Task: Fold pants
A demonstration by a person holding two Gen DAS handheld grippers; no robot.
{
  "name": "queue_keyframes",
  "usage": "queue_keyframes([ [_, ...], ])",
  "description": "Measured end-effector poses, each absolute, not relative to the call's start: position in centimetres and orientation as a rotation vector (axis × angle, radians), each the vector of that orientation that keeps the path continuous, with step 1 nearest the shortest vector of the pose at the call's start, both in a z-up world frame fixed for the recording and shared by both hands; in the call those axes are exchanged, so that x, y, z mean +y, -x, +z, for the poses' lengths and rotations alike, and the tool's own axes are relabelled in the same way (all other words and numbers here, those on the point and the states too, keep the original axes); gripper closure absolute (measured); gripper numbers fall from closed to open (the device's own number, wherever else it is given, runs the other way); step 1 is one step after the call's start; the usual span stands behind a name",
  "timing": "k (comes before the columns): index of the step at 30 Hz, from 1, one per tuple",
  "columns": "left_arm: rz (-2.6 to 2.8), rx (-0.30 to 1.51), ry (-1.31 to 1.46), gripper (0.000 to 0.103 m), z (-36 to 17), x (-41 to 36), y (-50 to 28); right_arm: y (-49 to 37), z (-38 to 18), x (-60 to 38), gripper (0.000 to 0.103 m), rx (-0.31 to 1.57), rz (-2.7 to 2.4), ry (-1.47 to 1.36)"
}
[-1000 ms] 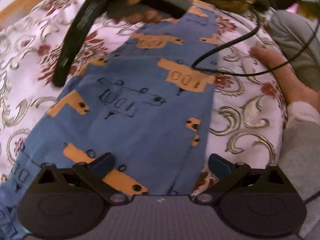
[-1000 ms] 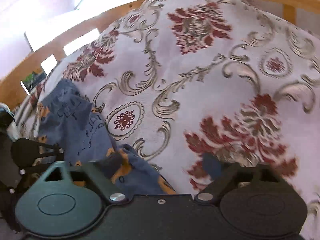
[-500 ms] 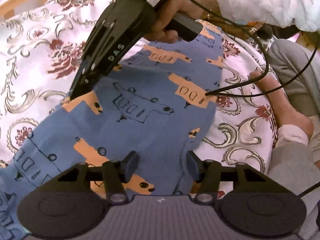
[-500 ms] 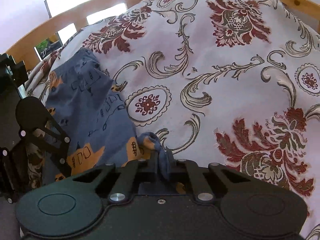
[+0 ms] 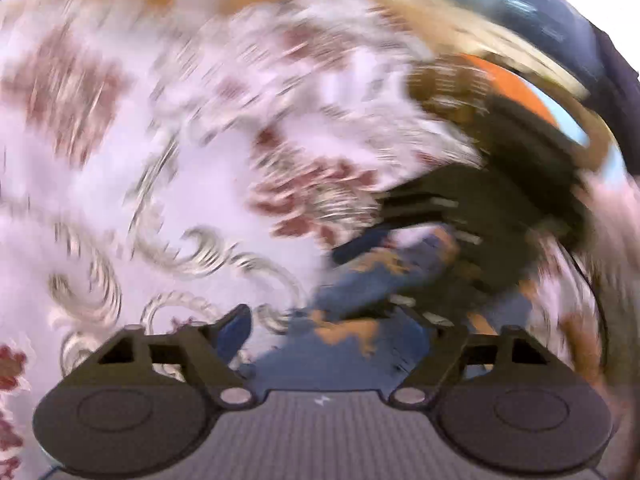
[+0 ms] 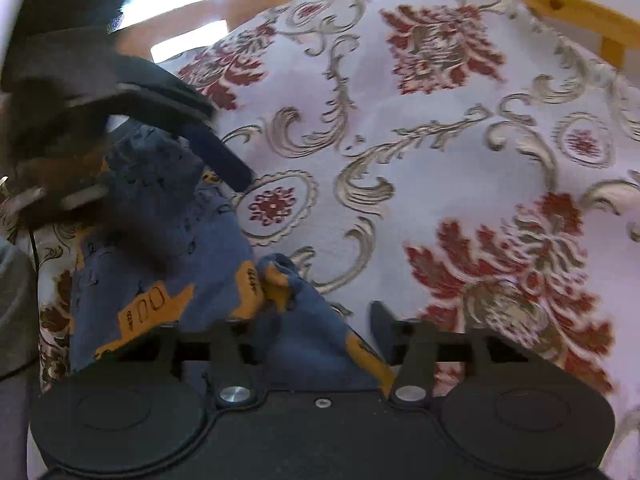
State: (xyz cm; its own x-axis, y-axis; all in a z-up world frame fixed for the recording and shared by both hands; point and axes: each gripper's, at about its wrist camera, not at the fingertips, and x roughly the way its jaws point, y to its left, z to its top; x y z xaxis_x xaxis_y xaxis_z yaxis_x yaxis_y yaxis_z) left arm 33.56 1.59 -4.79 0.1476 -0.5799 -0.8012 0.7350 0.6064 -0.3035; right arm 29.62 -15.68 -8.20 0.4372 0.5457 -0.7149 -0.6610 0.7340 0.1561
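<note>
The blue pants with orange prints lie bunched on the flowered bedspread, low on the left of the right wrist view. My right gripper is opening. A pinched-up peak of the cloth stands between its jaws, and the right finger is clear of it. The left wrist view is heavily blurred. My left gripper is opening over the pants, and bedspread shows beside its left finger. A left gripper finger hangs above the raised pants edge.
The wooden bed frame curves along the far edge of the bedspread. A grey-clad leg of the person is at the left border. The right gripper's black finger crosses the right of the left wrist view.
The left wrist view swung off the spread pants onto the bedspread and rolled. The right jaws shut on a pinch of cloth, then parted and left it standing in a peak.
</note>
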Motion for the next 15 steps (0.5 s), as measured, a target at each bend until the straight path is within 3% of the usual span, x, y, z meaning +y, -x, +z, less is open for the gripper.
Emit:
queue_keyframes([
  [8,-0.957,1.314,-0.219,0.069,-8.0,-1.1,-37.7,-22.9,-6.6,-17.9,0.041,0.740,0.678,0.059],
  [10,-0.948,1.330,-0.249,0.090,-8.2,-1.8,-37.7,-21.0,-7.2,-16.8,0.041,0.754,0.700,0.080],
  [11,-0.929,1.330,-0.263,0.090,-8.2,-2.1,-37.7,-20.3,-7.7,-16.1,0.043,0.768,0.697,0.106],
  [13,-0.890,1.299,-0.281,0.092,-7.8,-2.7,-37.5,-19.3,-9.0,-14.8,0.054,0.798,0.675,0.171],
  [15,-0.870,1.249,-0.296,0.093,-7.0,-3.0,-37.1,-18.4,-9.9,-14.0,0.072,0.792,0.663,0.193],
])
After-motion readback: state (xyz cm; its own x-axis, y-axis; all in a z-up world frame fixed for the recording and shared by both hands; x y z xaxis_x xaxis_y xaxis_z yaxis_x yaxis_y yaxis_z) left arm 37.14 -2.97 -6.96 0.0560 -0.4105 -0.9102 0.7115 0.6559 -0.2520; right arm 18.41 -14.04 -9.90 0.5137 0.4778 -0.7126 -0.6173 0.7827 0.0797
